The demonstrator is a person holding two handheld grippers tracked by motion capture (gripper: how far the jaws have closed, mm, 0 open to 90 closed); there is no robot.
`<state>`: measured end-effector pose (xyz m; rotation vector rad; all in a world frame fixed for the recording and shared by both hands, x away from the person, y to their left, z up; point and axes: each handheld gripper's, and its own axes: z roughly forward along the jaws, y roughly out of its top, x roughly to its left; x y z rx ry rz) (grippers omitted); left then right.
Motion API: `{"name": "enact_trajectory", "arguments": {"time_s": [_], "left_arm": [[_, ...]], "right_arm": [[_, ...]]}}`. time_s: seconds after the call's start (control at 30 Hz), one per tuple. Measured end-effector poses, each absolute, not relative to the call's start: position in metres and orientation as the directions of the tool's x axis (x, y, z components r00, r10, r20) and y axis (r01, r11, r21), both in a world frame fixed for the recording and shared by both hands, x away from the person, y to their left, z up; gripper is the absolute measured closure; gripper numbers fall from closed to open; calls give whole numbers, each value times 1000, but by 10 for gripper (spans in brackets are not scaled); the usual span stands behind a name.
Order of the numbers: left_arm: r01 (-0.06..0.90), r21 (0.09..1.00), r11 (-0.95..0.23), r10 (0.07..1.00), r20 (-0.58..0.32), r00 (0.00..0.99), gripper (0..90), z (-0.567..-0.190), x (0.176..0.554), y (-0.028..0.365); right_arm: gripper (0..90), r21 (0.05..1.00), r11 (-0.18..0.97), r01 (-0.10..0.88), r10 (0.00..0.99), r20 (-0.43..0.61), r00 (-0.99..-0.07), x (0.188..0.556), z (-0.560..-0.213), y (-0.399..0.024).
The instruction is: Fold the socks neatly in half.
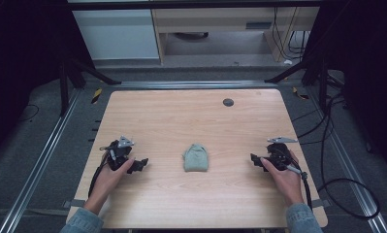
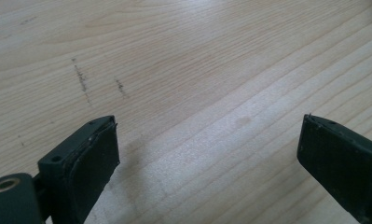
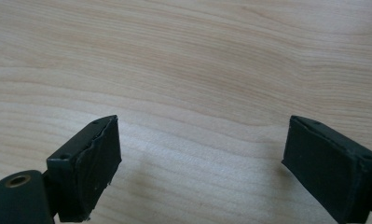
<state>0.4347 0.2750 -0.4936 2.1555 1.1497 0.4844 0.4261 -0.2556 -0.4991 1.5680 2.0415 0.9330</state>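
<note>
A pale wooden desk (image 1: 181,116) with rounded corners and fine straight grain stands on grey carpet, framed by metal rails at its left and right. A small dark round disc (image 1: 228,102), perhaps a cable port, sits in the desktop toward 1 o'clock. Beyond the far edge, at 12 o'clock, are a white cabinet (image 1: 116,31) and a light wooden shelf unit (image 1: 220,24), with black cables hanging at the right. Dark stand legs angle down at both far corners.

A folded grey-green cloth (image 1: 196,158), soft and roughly bell-shaped, lies flat on the desk slightly below its centre, about midway between the 2 tools and well apart from each.

The left hand-held gripper (image 1: 141,165) rests at 8 o'clock, held by the person's left hand (image 1: 111,175), jaws pointing toward the cloth. In the left gripper view its 2 black padded jaws stand wide apart over bare wood marked with a few short dark scuffs, holding nothing.

The right hand-held gripper (image 1: 254,159) lies at 4 o'clock in the right hand (image 1: 283,175), a black cable trailing off the desk edge. In the right gripper view its jaws are likewise spread wide, empty, above clean wood grain. Both sleeves are blue denim.
</note>
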Motion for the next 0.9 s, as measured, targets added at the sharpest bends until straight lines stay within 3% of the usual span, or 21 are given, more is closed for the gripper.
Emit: {"name": "enact_trajectory", "arguments": {"time_s": [0.53,0.9], "left_arm": [[610,676,-413,843,31,537,46,-503,440,274],[601,691,-403,843,25,537,10,-507,441,272]], "right_arm": [[91,716,112,689,964,89,-249,433,-507,-255],[60,737,176,653,966,-2,-259,432,-514,-247]]}}
